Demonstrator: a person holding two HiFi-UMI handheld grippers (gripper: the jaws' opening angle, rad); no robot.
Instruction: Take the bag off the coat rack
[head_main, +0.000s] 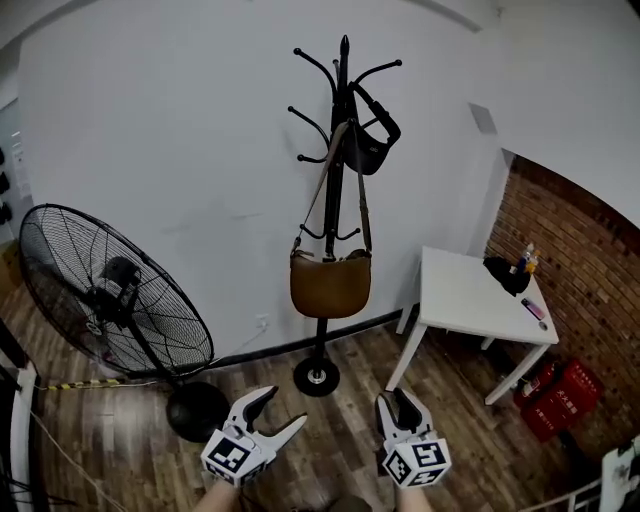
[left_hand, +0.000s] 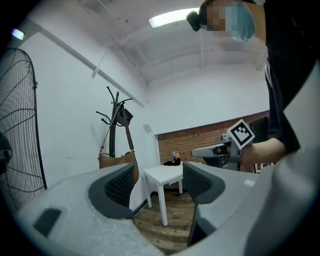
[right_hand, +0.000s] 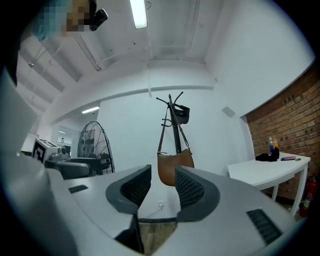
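A black coat rack (head_main: 338, 200) stands against the white wall. A brown bag (head_main: 330, 283) hangs from it by a long strap. A small black bag (head_main: 366, 142) hangs higher on a right-hand hook. Both grippers are held low, well short of the rack. My left gripper (head_main: 280, 408) is open wide with nothing between its jaws. My right gripper (head_main: 396, 398) is open more narrowly, also with nothing in it. The left gripper view has the brown bag (left_hand: 117, 161) and rack (left_hand: 114, 125) far off past the left gripper (left_hand: 157, 182). Beyond the right gripper (right_hand: 161, 186), the brown bag (right_hand: 174, 165) hangs straight ahead.
A large black floor fan (head_main: 110, 300) stands left of the rack. A white table (head_main: 470, 295) with small items is to the right by a brick wall (head_main: 570, 260). Red boxes (head_main: 560, 395) sit under the table's far side. Wooden floor (head_main: 330, 440) lies between me and the rack.
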